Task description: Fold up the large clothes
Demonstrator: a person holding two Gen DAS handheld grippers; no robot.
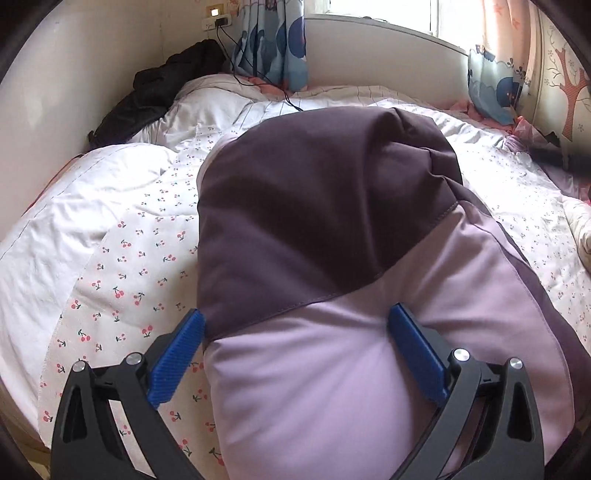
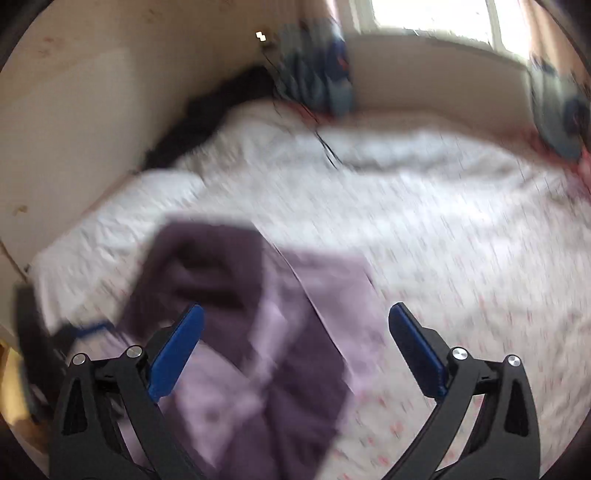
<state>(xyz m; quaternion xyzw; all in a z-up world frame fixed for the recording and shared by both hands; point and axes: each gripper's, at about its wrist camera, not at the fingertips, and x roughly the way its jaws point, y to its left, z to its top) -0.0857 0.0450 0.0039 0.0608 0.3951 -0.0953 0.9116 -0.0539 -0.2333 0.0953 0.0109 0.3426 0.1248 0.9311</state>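
The purple garment (image 1: 332, 258) lies folded on the cherry-print bedsheet (image 1: 129, 266). The left gripper (image 1: 295, 325) straddles it, jaws wide, gripping nothing; the right gripper (image 2: 295, 321) gapes empty above it.

- The left wrist camera sat just behind the left gripper (image 1: 295, 321) and looked forward and down, very close to the purple garment (image 1: 317, 229), which filled the middle.
- The right wrist camera sat behind the right gripper (image 2: 295, 321), higher and farther back. Its picture was blurred.
- Both looked across the bed (image 1: 122, 266) toward the window (image 1: 384, 11) and curtains (image 1: 273, 40), and both saw the garment.
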